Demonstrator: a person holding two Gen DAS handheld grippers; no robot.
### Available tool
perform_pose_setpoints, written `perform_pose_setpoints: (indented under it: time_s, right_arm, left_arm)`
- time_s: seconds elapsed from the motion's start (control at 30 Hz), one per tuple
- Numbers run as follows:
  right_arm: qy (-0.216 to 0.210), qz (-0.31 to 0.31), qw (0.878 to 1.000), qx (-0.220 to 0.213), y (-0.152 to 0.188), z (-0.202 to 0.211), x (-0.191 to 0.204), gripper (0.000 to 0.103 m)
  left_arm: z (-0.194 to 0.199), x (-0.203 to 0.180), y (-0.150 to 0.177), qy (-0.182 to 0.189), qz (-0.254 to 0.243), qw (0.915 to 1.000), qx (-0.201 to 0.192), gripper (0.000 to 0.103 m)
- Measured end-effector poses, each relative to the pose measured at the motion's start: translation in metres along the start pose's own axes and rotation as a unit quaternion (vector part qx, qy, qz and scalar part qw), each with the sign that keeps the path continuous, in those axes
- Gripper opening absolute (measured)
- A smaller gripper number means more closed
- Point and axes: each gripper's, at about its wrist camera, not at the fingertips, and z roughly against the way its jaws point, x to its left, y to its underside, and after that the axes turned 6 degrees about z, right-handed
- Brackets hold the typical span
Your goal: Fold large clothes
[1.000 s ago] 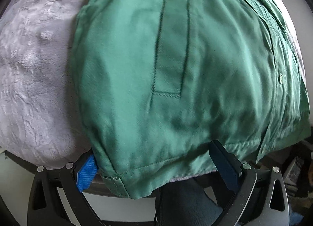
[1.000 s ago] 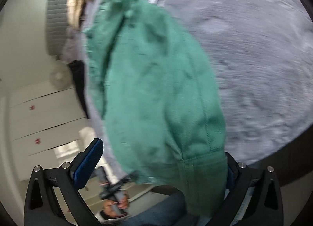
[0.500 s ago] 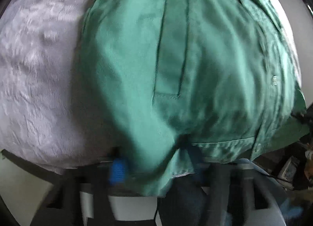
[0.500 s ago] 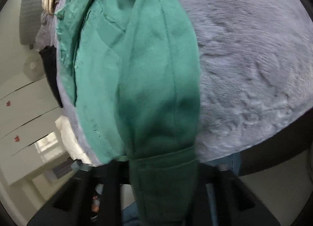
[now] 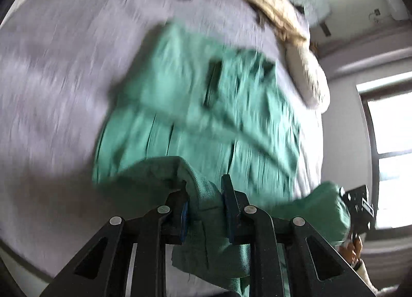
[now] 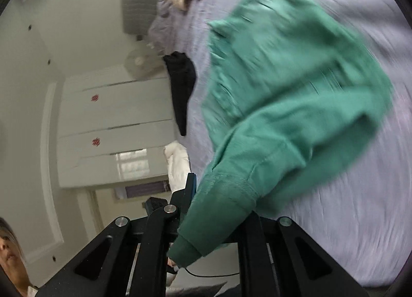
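Green jacket (image 5: 206,106): mostly on bed (image 5: 64,78) ahead.
Left tongs (image 5: 204,207): closing, pinched hem.
Right tongs (image 6: 219,209): pinched cuff.
Progress: early; fold unfinished.

Left tool (image 5: 204,207) closing on green cloth; right tool (image 6: 219,209) clamped likewise.

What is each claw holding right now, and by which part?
Both hold the green shirt: the left claw pinches a bunched hem edge, the right claw a sleeve cuff.

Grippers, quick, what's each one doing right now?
Left gripper: closing on a fold of the green shirt.
Right gripper: shut on the shirt's cuff.
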Motion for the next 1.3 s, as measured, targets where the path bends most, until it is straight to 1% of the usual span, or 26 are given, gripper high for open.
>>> perform_pose_setpoints:
  time_s: [0.1,0.13,0.2,0.23,0.27,0.33,0.37,0.47,0.53,0.57,0.6,0.63,0.67,0.7,0.73,0.8,0.83,0.9,0.97,1.03,1.13,1.17,1.2,1.23,1.27,1.3]
  right_arm:
    - [0.017,0.011,1.000,-0.001,-0.050,-0.016,0.000,0.012]
    - [0.020,0.013,1.000,-0.007,-0.065,-0.021,0.000,0.012]
    - [0.029,0.020,0.999,-0.022,-0.095,-0.031,0.000,0.012]
    - [0.034,0.020,0.999,-0.031,-0.105,-0.036,0.001,0.012]
    - [0.042,0.016,0.998,-0.043,-0.116,-0.039,-0.002,0.012]
    - [0.062,-0.002,0.996,-0.069,-0.138,-0.042,-0.012,0.012]
    - [0.077,-0.016,0.994,-0.080,-0.147,-0.046,-0.019,0.013]
    - [0.115,-0.046,0.987,-0.099,-0.170,-0.057,-0.040,0.016]
    - [0.133,-0.063,0.984,-0.102,-0.174,-0.060,-0.048,0.017]
    - [0.140,-0.069,0.983,-0.101,-0.175,-0.062,-0.050,0.020]
    - [0.142,-0.073,0.983,-0.095,-0.174,-0.063,-0.052,0.027]
    - [0.143,-0.072,0.983,-0.087,-0.172,-0.064,-0.050,0.032]
    - [0.149,-0.066,0.983,-0.083,-0.171,-0.064,-0.046,0.058]
    - [0.157,-0.058,0.982,-0.082,-0.172,-0.063,-0.043,0.084]
    - [0.167,-0.040,0.982,-0.083,-0.173,-0.060,-0.036,0.088]
    - [0.193,-0.001,0.977,-0.086,-0.175,-0.052,-0.023,0.088]
    - [0.219,0.023,0.972,-0.085,-0.178,-0.048,-0.016,0.088]
    - [0.287,0.062,0.953,-0.077,-0.183,-0.047,-0.008,0.088]
    - [0.327,0.082,0.940,-0.063,-0.188,-0.052,-0.009,0.088]
    - [0.359,0.093,0.928,-0.046,-0.192,-0.061,-0.016,0.088]
    - [0.423,0.116,0.898,-0.027,-0.201,-0.077,-0.029,0.088]
    - [0.434,0.119,0.893,-0.024,-0.205,-0.083,-0.033,0.088]
    - [0.441,0.118,0.889,-0.020,-0.207,-0.087,-0.040,0.085]
    - [0.451,0.116,0.885,-0.015,-0.209,-0.092,-0.045,0.079]
    - [0.466,0.121,0.876,-0.009,-0.211,-0.097,-0.046,0.055]
    - [0.478,0.128,0.869,-0.005,-0.210,-0.100,-0.045,0.019]
  left_arm:
    - [-0.018,-0.015,-0.047,-0.010,0.002,0.9995,-0.029,0.023]
    - [-0.028,-0.019,-0.057,-0.012,0.002,0.9994,-0.034,0.023]
    - [-0.048,-0.024,-0.085,-0.030,-0.007,0.9986,-0.042,0.023]
    - [-0.059,-0.026,-0.100,-0.044,-0.015,0.9980,-0.042,0.023]
    - [-0.066,-0.026,-0.107,-0.054,-0.018,0.9975,-0.042,0.023]
    - [-0.084,-0.026,-0.131,-0.086,-0.025,0.9954,-0.036,0.024]
    - [-0.088,-0.026,-0.135,-0.095,-0.027,0.9945,-0.035,0.024]
    - [-0.102,-0.025,-0.156,-0.130,-0.042,0.9904,-0.024,0.024]
    - [-0.107,-0.026,-0.165,-0.144,-0.047,0.9885,-0.004,0.035]
    - [-0.105,-0.026,-0.168,-0.148,-0.051,0.9877,-0.002,0.039]
    - [-0.100,-0.028,-0.169,-0.156,-0.055,0.9860,-0.014,0.061]
    - [-0.091,-0.029,-0.168,-0.172,-0.065,0.9822,-0.037,0.085]
    - [-0.084,-0.030,-0.169,-0.180,-0.073,0.9793,-0.057,0.092]
    - [-0.077,-0.032,-0.169,-0.181,-0.079,0.9776,-0.072,0.093]
    - [-0.074,-0.032,-0.171,-0.181,-0.082,0.9770,-0.077,0.093]
    - [-0.075,-0.028,-0.174,-0.189,-0.082,0.9756,-0.076,0.093]
    - [-0.078,-0.026,-0.174,-0.194,-0.083,0.9749,-0.072,0.093]
    - [-0.094,-0.020,-0.176,-0.207,-0.083,0.9732,-0.056,0.093]
    - [-0.113,-0.016,-0.176,-0.211,-0.083,0.9733,-0.039,0.093]
    - [-0.138,-0.013,-0.174,-0.220,-0.087,0.9714,-0.020,0.093]
    - [-0.166,-0.012,-0.175,-0.236,-0.089,0.9676,-0.011,0.093]
    - [-0.171,-0.011,-0.175,-0.235,-0.087,0.9681,-0.011,0.092]
    - [-0.176,-0.011,-0.176,-0.231,-0.084,0.9692,-0.011,0.081]
    - [-0.179,-0.011,-0.176,-0.235,-0.086,0.9680,-0.011,0.057]
    - [-0.182,-0.013,-0.175,-0.249,-0.095,0.9636,-0.015,0.038]
    - [-0.181,-0.015,-0.174,-0.263,-0.107,0.9586,-0.023,0.014]
